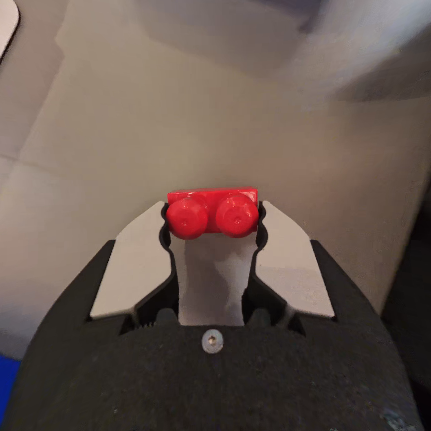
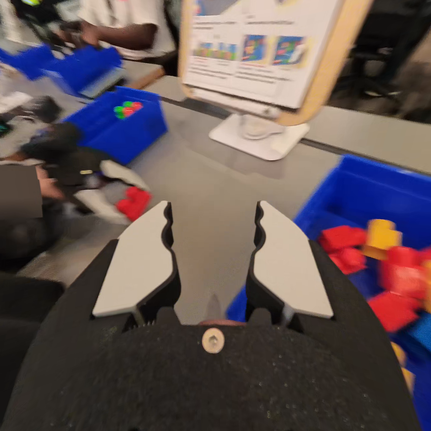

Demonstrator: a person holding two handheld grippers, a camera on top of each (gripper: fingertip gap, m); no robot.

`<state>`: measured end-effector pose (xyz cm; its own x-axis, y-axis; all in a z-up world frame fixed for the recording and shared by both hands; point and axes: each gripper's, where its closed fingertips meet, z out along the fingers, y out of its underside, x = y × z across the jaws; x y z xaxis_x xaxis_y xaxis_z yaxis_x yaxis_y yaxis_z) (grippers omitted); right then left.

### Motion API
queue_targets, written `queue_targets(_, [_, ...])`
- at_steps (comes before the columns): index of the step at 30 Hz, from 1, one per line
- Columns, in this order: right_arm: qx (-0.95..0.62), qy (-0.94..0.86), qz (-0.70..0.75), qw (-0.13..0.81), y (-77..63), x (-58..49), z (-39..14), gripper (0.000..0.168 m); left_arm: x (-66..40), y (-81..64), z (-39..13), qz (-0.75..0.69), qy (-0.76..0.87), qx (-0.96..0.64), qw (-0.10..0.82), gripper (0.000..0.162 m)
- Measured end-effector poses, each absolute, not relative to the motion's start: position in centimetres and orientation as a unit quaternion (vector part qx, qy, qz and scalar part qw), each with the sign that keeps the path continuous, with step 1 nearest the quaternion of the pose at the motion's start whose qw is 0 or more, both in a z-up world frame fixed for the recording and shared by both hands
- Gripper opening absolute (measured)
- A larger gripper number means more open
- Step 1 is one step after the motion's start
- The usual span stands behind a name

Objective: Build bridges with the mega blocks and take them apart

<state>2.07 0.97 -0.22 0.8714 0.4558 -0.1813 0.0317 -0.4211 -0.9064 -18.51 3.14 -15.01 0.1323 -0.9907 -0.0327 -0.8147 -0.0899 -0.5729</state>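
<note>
My left gripper (image 1: 212,217) is shut on a red two-stud block (image 1: 211,213), its studs facing the camera, held over a bare grey surface. In the right wrist view that same left gripper (image 2: 112,193) shows at the left with the red block (image 2: 134,205) in it. My right gripper (image 2: 213,224) is open and empty above the grey table (image 2: 210,182). A blue bin (image 2: 363,200) at the right holds several red blocks (image 2: 342,240) and a yellow block (image 2: 381,235).
A second blue bin (image 2: 121,135) with green and red blocks stands at the back left. A tablet on a white stand (image 2: 258,137) stands at the back centre. Another person (image 2: 121,32) works at more blue bins (image 2: 70,63) beyond. My hands' fingertips stand some 25 cm from each other.
</note>
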Motion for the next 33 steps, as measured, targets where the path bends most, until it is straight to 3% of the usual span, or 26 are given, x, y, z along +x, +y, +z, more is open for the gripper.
queue_targets(8, [-0.787, -0.131, 0.402, 0.449, -4.6, -5.5, -5.0, 0.067, -14.5, 5.4, -18.3, -0.159, 0.705, -0.672, 0.164, 0.072])
queue_targets(20, [-0.755, -0.182, 0.388, 0.497, -8.5, -3.5, -5.8, 0.069, -14.2, 5.9, -19.5, -0.129, 0.747, -0.639, 0.129, 0.072])
queue_targets(26, [-0.763, -0.295, 0.327, 0.474, -8.4, -6.3, -7.0, 0.072, -14.6, 6.6, -18.9, -0.125, 0.722, -0.660, 0.165, 0.083])
queue_targets(33, [-0.773, -0.459, 0.222, 0.377, -5.0, -10.3, -8.7, 0.080, -18.2, 4.6, -14.1, -0.249, 0.587, -0.718, 0.279, 0.083])
